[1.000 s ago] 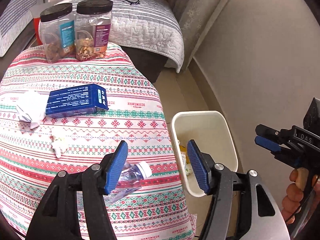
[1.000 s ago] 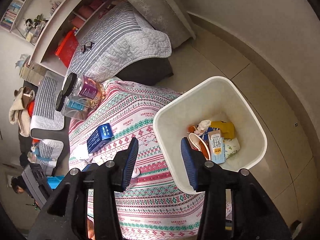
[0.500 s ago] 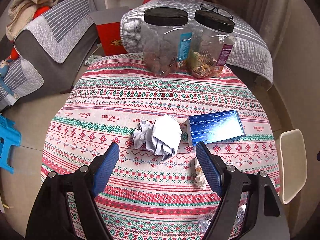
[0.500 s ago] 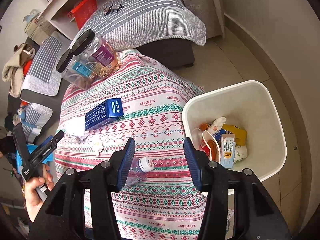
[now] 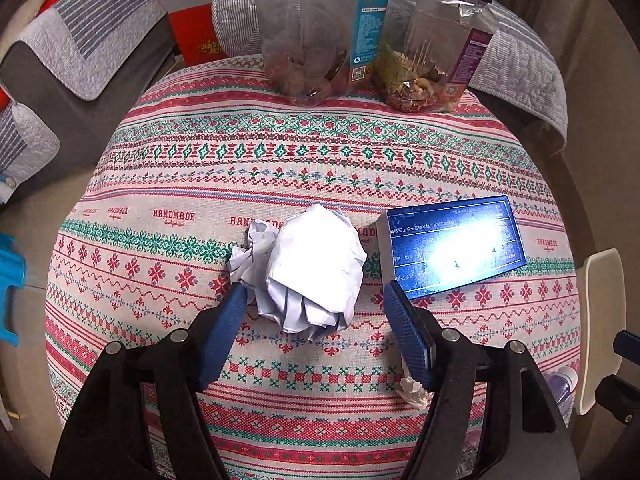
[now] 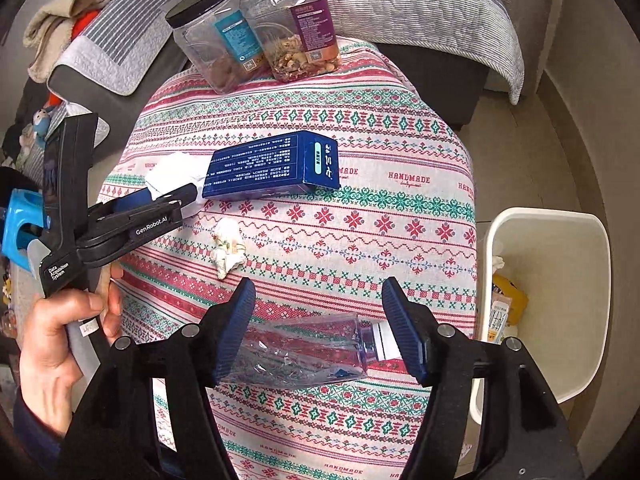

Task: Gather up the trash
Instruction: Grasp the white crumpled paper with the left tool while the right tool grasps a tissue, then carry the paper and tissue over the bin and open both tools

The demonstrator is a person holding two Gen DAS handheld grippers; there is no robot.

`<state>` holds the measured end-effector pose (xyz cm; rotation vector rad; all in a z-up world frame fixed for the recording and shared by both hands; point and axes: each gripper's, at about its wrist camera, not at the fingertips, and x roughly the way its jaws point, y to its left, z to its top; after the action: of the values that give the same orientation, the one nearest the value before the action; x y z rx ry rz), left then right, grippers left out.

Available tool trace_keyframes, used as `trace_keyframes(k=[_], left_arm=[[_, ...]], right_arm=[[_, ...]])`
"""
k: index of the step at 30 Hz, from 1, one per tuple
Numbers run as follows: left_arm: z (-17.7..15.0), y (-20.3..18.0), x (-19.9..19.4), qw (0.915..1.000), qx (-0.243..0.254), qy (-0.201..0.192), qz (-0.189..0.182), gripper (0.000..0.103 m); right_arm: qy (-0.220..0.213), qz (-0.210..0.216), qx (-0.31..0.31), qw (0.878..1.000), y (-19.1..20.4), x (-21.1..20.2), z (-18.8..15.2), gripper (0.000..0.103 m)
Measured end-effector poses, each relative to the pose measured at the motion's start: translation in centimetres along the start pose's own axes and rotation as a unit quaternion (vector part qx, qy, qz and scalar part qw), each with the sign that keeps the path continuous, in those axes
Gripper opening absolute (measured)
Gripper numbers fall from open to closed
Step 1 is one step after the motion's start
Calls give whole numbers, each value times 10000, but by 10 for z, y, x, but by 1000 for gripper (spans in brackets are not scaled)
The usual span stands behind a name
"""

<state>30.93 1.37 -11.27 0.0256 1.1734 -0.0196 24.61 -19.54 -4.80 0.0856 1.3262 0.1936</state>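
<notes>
The left tongs (image 5: 316, 300), just closing, stand open around the paper ball (image 5: 312, 268), and the right tongs (image 6: 318, 300), just opening, straddle the bottle (image 6: 304, 354) on the table (image 6: 360, 128).

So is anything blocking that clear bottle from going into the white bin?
Nothing visible does. The crushed bottle lies between the right gripper's open jaws, near the table edge, with the bin just beyond it.

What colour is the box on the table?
Dark blue box, white print; clearest in right wrist view.
</notes>
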Motion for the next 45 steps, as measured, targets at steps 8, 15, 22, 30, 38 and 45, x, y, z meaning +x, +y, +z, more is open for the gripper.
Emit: trace_keyframes(k=[8, 15, 22, 30, 38, 45], left_arm=[[-4, 28, -9, 9978, -383, 78, -538, 39], [-11, 62, -34, 9942, -830, -37, -681, 39], [-21, 82, -47, 9934, -917, -3, -685, 39], [-33, 84, -75, 9945, -767, -245, -676, 39], [-37, 64, -94, 9949, -539, -413, -740, 39], [-42, 30, -121, 9934, -215, -680, -900, 39]], right_arm=[[299, 147, -213, 9992, 33, 49, 8, 63], [307, 298, -395, 9983, 66, 70, 12, 63], [368, 124, -501, 9980, 89, 97, 12, 48], [261, -92, -564, 9980, 105, 96, 7, 25], [110, 180, -499, 9985, 100, 56, 3, 25], [-381, 299, -374, 9981, 77, 0, 6, 25]])
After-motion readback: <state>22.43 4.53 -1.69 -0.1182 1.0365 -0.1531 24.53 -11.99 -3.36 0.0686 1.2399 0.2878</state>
